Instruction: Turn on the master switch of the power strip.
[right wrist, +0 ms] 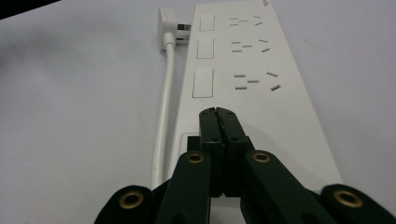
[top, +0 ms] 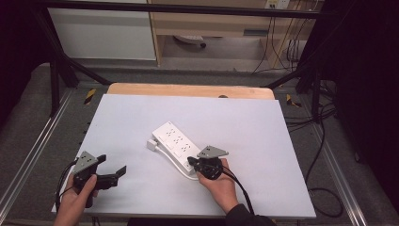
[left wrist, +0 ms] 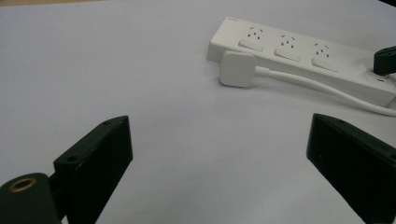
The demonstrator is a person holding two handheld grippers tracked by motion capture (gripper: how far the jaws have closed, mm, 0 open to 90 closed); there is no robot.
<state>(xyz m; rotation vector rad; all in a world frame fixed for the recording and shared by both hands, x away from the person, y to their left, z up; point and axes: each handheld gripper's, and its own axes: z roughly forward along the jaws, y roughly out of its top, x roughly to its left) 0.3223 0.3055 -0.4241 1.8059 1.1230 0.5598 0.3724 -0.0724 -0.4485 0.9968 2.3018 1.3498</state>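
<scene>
A white power strip (top: 175,142) lies slanted in the middle of the white table sheet (top: 244,127). Its cord (right wrist: 164,112) runs along its side to a white plug (top: 151,144) lying loose at the far end. My right gripper (top: 190,162) is shut, nothing between the jaws, and its tips (right wrist: 218,114) rest on the near end of the strip (right wrist: 280,107), just short of the nearest socket. My left gripper (top: 113,165) hovers open at the table's near left corner. It points at the strip (left wrist: 299,56) and plug (left wrist: 237,68) from a distance, with nothing between the jaws (left wrist: 219,163).
A wooden board (top: 188,90) edges the table's far side. Black frame bars (top: 56,70) stand at the far corners, and loose cables (top: 324,188) lie on the floor to the right. Bare sheet surrounds the strip on all sides.
</scene>
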